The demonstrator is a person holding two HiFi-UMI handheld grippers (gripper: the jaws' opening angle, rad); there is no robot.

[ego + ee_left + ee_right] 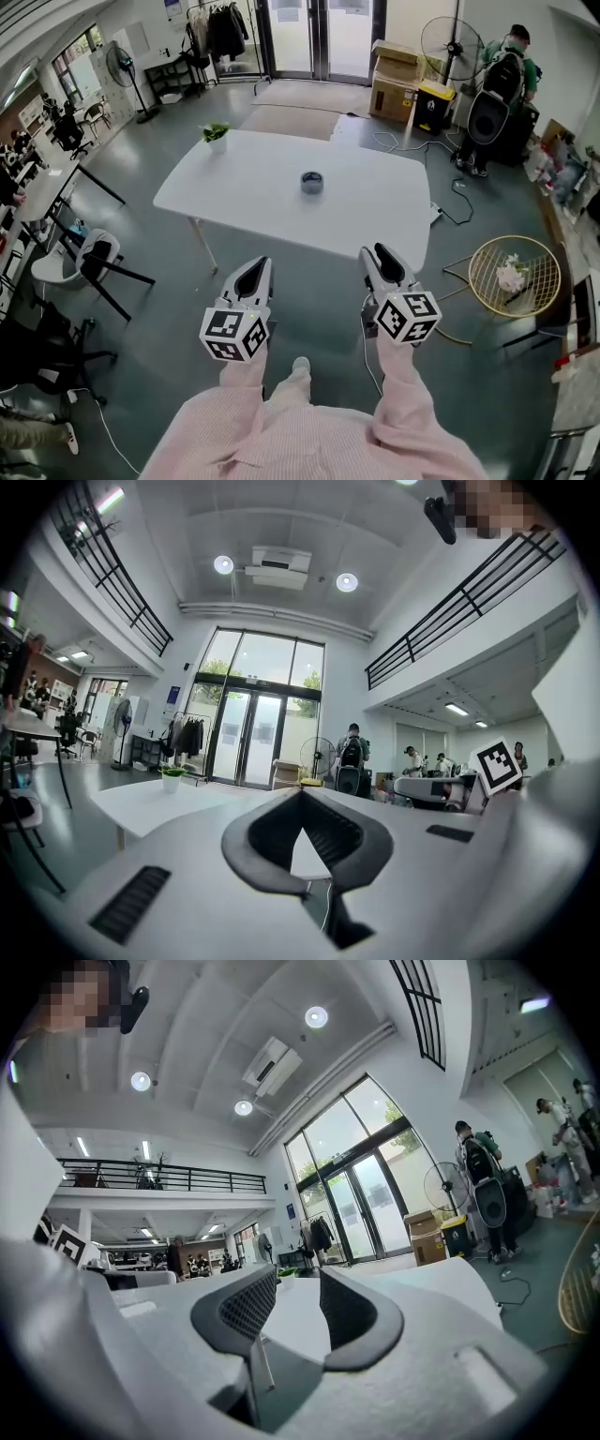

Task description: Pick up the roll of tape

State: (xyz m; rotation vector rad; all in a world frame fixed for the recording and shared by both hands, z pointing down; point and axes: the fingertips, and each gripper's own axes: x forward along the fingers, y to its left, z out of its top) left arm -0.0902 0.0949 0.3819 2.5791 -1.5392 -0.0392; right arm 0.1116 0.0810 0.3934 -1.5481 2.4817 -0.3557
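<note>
Tape roll (312, 182), just one, on one table (375, 216); left tongs (255, 269) together, right tongs (379, 253) apart, empty.

Surface: one white rectangular table (375, 214).
On it: one grey roll of tape (312, 182), centre; one small green potted plant (216, 135), 10 o'clock corner.
Tongs: two, at 6 o'clock side: left tongs (256, 267), right tongs (381, 253).
Black-and-white marker cubes: two, one per tongs.
Black standing fans: two: 11 o'clock fan (122, 66), 1 o'clock fan (452, 45).
Brown cardboard boxes (394, 92): at least two, stacked, 1 o'clock.
Gold round wire basket (539, 281): one, 4 o'clock.
</note>
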